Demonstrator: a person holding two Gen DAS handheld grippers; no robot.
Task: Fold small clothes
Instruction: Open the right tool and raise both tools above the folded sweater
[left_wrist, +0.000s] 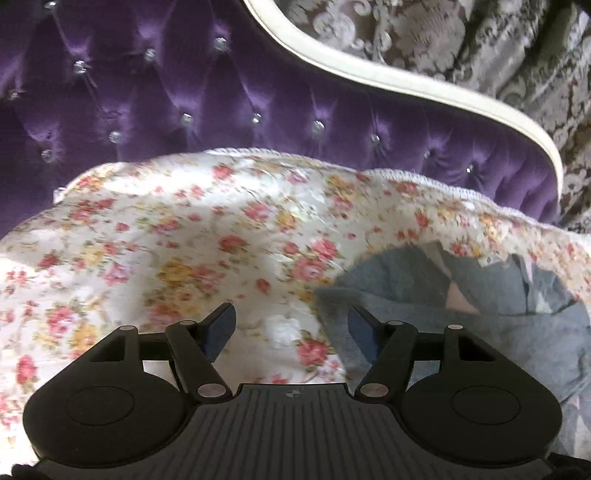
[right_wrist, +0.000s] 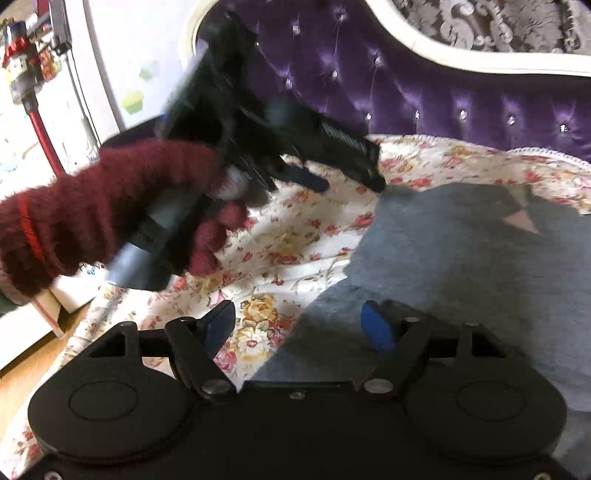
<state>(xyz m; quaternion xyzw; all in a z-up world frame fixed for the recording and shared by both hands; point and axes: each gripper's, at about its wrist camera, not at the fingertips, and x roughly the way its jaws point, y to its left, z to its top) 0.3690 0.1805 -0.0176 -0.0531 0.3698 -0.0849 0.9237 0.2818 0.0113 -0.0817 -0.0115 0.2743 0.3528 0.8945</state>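
A small grey garment (left_wrist: 480, 317) lies crumpled on the floral bedspread (left_wrist: 184, 236), to the right in the left wrist view. My left gripper (left_wrist: 291, 325) is open and empty, its right finger at the garment's left edge. In the right wrist view the garment (right_wrist: 461, 258) spreads across the right half, with a pale inner patch (right_wrist: 522, 221) showing. My right gripper (right_wrist: 299, 326) is open and empty, its right finger over the garment's near edge. The left gripper (right_wrist: 347, 181), held by a hand in a dark red fuzzy sleeve (right_wrist: 92, 210), hovers open by the garment's far left corner.
A purple tufted headboard (left_wrist: 221, 92) with a white curved frame (left_wrist: 406, 85) stands behind the bed. Patterned wallpaper (left_wrist: 498, 44) is beyond it. At the left of the right wrist view are the bed's edge, a wooden floor (right_wrist: 22, 376) and a vacuum cleaner (right_wrist: 26, 74).
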